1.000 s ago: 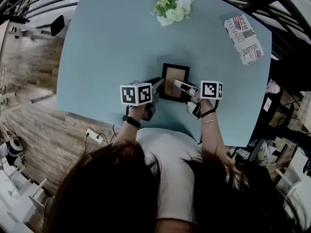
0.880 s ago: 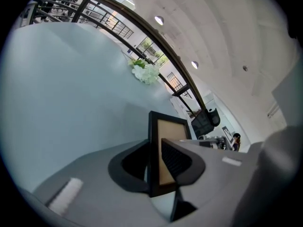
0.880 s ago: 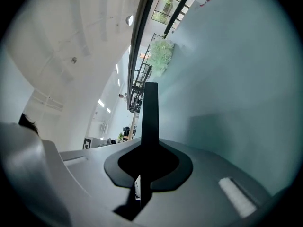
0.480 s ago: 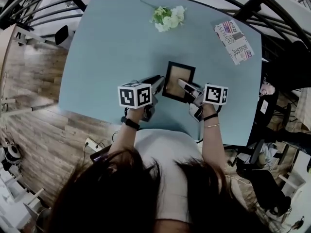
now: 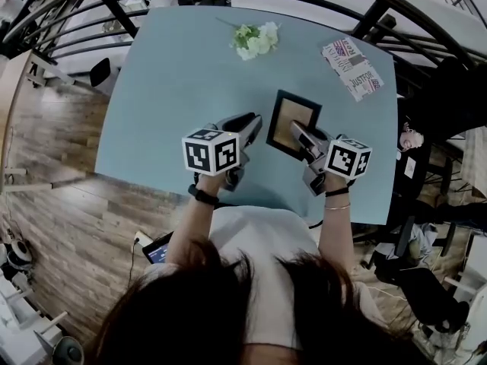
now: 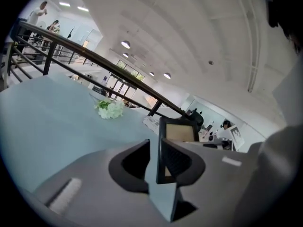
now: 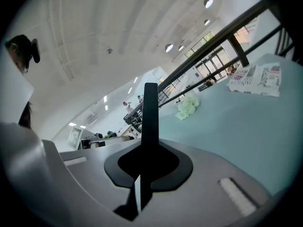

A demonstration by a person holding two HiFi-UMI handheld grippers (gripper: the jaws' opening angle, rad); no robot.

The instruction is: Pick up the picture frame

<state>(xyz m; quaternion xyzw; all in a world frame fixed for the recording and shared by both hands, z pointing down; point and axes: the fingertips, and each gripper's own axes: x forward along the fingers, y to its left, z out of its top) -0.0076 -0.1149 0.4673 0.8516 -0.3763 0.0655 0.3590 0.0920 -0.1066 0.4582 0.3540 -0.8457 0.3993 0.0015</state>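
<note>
The picture frame [image 5: 293,120], black with a tan inside, hangs tilted above the pale blue table [image 5: 175,74]. My right gripper [image 5: 298,131] is shut on its near right edge. In the right gripper view the frame [image 7: 150,112] stands edge-on, clamped between the jaws of that gripper [image 7: 150,145]. My left gripper [image 5: 255,122] is just left of the frame. In the left gripper view, table shows through a narrow gap in that gripper [image 6: 154,143]. The frame's [image 6: 179,132] left border lies along the right jaw, clear of the left jaw.
White flowers [image 5: 255,40] lie at the table's far side, and a folded newspaper [image 5: 351,68] lies at the far right corner. Dark railings [image 5: 114,10] curve round the far edge. A wooden floor [image 5: 53,150] lies to the left.
Both grippers have risen. The frame has come up off the table with the right gripper, shifting right and tilting. The left gripper kept alongside its left edge.
</note>
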